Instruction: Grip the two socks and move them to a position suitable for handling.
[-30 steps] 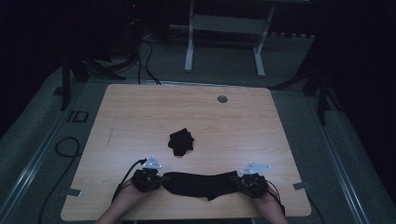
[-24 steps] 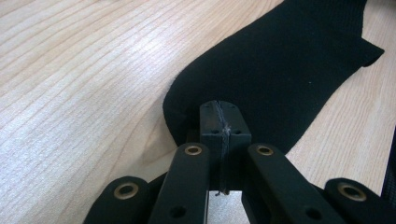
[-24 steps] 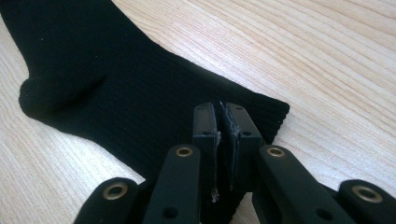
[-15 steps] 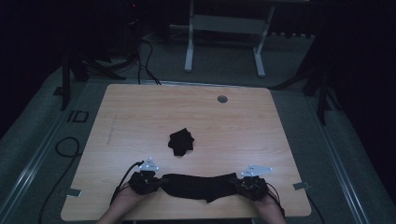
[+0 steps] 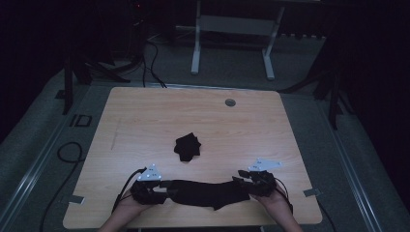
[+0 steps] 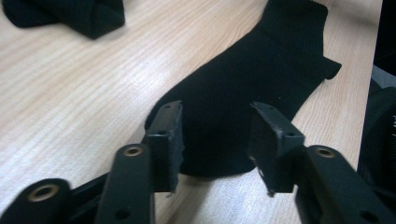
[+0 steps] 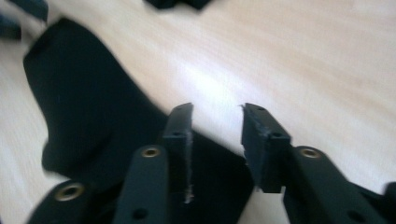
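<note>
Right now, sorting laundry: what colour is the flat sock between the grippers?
Black ribbed-knit sock; clearest in the left gripper view.

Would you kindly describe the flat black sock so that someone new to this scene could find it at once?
Start at the wooden table and look along its near edge, where the person's two hands come in. The flat black sock lies stretched out between the left gripper and the right gripper, both with jaws open. Unlike the bunched-up black sock nearer the table's middle, it is long and spread flat.

A flat sock [image 5: 208,193] lies on the table [image 5: 145,121], bundle [image 5: 186,146] behind it.
</note>
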The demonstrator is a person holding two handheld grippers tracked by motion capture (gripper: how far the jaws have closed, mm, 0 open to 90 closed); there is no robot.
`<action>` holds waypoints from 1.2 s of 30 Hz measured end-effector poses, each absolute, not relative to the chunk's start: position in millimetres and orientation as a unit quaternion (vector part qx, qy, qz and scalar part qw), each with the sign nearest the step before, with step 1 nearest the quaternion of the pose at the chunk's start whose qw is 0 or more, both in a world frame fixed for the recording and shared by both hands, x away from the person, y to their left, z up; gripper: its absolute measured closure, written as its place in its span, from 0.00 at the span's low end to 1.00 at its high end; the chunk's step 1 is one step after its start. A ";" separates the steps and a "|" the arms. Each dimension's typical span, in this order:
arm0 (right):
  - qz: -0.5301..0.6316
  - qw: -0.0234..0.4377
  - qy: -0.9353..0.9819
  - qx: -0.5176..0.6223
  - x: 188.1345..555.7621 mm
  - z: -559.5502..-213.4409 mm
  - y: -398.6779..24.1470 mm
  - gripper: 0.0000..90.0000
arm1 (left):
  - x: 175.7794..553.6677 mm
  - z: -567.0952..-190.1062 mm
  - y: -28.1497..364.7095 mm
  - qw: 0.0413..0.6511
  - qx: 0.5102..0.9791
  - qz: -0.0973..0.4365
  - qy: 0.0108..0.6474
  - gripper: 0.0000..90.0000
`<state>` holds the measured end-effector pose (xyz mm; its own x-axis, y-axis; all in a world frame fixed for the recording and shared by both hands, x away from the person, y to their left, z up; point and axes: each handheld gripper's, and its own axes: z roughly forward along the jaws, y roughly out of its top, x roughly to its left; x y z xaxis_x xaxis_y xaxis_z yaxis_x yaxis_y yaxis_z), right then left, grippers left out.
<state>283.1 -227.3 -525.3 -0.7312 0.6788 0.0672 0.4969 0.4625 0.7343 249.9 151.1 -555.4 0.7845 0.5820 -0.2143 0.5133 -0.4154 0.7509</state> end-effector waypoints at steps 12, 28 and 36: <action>0.391 0.107 0.865 0.295 336.0 -506.9 -161.4 0.41 | 244.0 -558.6 178.2 0.444 0.821 0.062 0.354 0.44; 0.373 0.088 0.862 0.330 417.4 -519.4 -79.3 0.28 | 248.1 -560.1 193.4 0.454 0.802 0.068 0.383 0.43; 0.320 0.096 0.886 0.323 427.9 -547.8 -47.5 0.31 | 249.5 -561.6 197.2 0.452 0.797 0.071 0.393 0.43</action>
